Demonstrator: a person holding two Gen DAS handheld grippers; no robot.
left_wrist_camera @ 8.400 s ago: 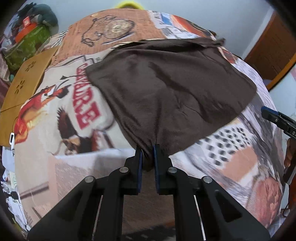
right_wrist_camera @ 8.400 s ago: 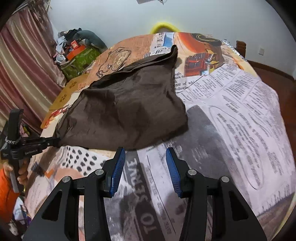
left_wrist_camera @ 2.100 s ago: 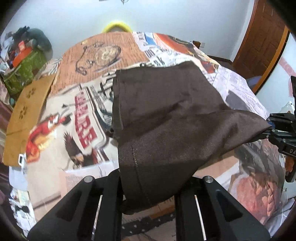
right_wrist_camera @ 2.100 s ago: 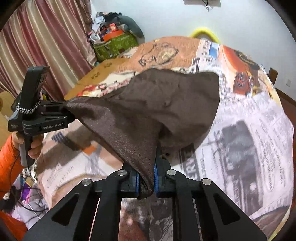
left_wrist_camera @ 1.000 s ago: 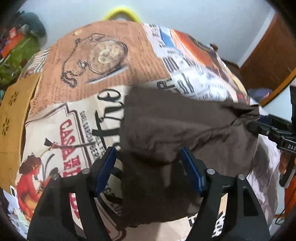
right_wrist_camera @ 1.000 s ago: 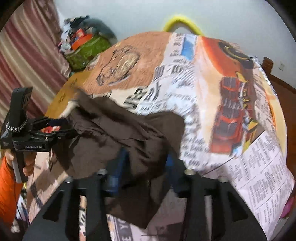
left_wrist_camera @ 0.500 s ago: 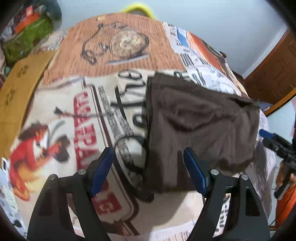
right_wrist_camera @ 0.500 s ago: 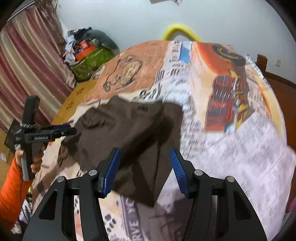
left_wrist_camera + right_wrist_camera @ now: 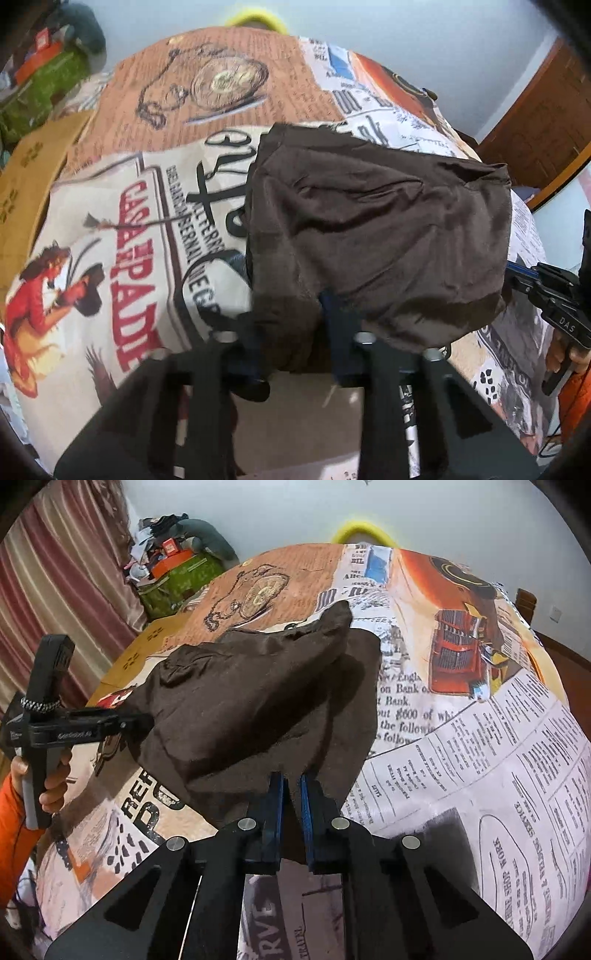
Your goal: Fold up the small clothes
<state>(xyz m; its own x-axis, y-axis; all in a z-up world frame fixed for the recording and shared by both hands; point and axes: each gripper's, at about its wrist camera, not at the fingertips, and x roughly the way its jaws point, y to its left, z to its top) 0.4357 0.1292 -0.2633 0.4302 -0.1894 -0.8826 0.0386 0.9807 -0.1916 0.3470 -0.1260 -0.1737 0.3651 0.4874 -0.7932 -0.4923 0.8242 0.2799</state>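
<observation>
A dark brown garment (image 9: 376, 236) lies folded over on the printed tablecloth (image 9: 147, 206). My left gripper (image 9: 291, 328) has its blue pads closing around the garment's near left corner; the cloth drapes over the fingers and the frame is blurred there. In the right wrist view the garment (image 9: 258, 698) is lifted at its near edge. My right gripper (image 9: 291, 788) is shut on that near edge, cloth pinched between the blue pads. The left gripper (image 9: 136, 720) shows there at the garment's left corner.
The tablecloth (image 9: 480, 775) covers a round table with newspaper and poster prints. A cardboard piece (image 9: 26, 173) lies at the left edge. Green bags and clutter (image 9: 177, 576) stand beyond the table by striped curtains. A wooden door (image 9: 543, 129) is at the right.
Both grippers were open behind the folded garment half a second ago. Now they have come in onto its near edge, the right one shut on the cloth, the left one closing on its corner.
</observation>
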